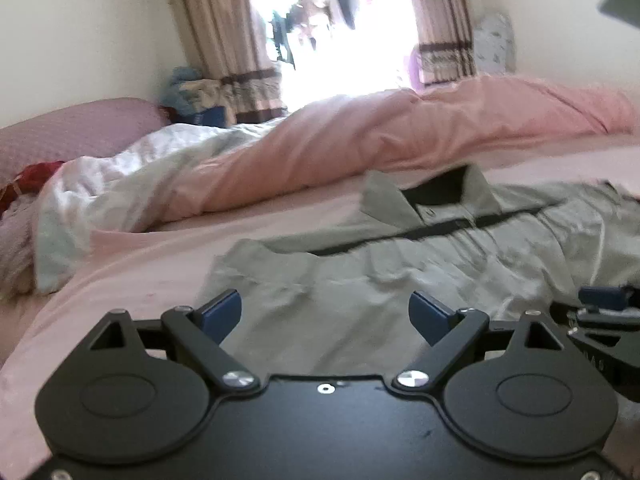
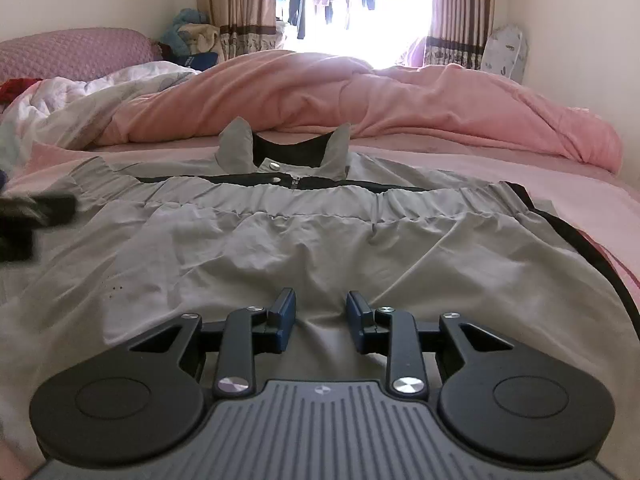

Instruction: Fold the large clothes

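A grey jacket [image 2: 304,248] with a black-lined collar [image 2: 294,146] lies flat on the pink bed sheet [image 2: 580,196], its lower part folded up over the chest. It also shows in the left wrist view [image 1: 400,264]. My left gripper [image 1: 325,312] is open wide and empty, just above the jacket's left side. My right gripper [image 2: 321,320] is open with a narrower gap, empty, low over the jacket's near middle. The right gripper shows at the right edge of the left wrist view [image 1: 604,316].
A bunched pink quilt [image 2: 360,92] and a white quilt [image 2: 80,96] lie across the bed behind the jacket. A purple pillow [image 2: 72,52] is at the far left. Curtains [image 2: 240,4] frame a bright window. A dark blurred shape [image 2: 32,216] shows at the left edge of the right wrist view.
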`<control>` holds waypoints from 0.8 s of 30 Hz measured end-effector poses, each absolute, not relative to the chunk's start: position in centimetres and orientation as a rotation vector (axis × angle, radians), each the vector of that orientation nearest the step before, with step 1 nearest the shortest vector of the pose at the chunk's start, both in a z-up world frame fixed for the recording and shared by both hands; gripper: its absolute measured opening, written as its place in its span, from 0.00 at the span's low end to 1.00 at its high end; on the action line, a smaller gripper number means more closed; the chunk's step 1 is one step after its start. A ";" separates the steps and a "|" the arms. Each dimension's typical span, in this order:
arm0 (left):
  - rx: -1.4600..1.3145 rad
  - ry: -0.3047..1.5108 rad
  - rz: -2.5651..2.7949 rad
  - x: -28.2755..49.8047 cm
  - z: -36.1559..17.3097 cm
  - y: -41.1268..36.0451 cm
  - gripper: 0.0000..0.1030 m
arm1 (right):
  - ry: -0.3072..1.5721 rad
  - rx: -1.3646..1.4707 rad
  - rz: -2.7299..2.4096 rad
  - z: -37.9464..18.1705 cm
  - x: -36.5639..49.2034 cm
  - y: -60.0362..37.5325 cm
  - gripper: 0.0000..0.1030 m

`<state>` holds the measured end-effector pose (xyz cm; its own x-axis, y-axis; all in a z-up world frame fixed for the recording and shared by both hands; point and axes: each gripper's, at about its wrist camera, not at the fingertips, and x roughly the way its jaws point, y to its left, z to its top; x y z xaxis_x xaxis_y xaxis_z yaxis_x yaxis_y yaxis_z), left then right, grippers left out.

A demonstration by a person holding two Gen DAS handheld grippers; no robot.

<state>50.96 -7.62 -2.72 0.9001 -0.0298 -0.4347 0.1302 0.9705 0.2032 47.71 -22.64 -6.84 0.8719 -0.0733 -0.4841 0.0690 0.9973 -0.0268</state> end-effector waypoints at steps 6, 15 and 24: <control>0.169 0.602 -0.131 54.2 -5.7 -8.0 0.90 | 0.498 -0.031 -0.079 -7.0 48.0 -22.3 0.35; 0.024 0.632 -0.167 55.2 -3.7 -5.2 0.85 | 0.438 0.047 -0.134 -3.5 46.5 -25.2 0.36; 0.035 0.671 -0.103 57.0 -5.1 -2.6 0.85 | 0.523 0.061 -0.273 -5.8 48.2 -30.8 0.35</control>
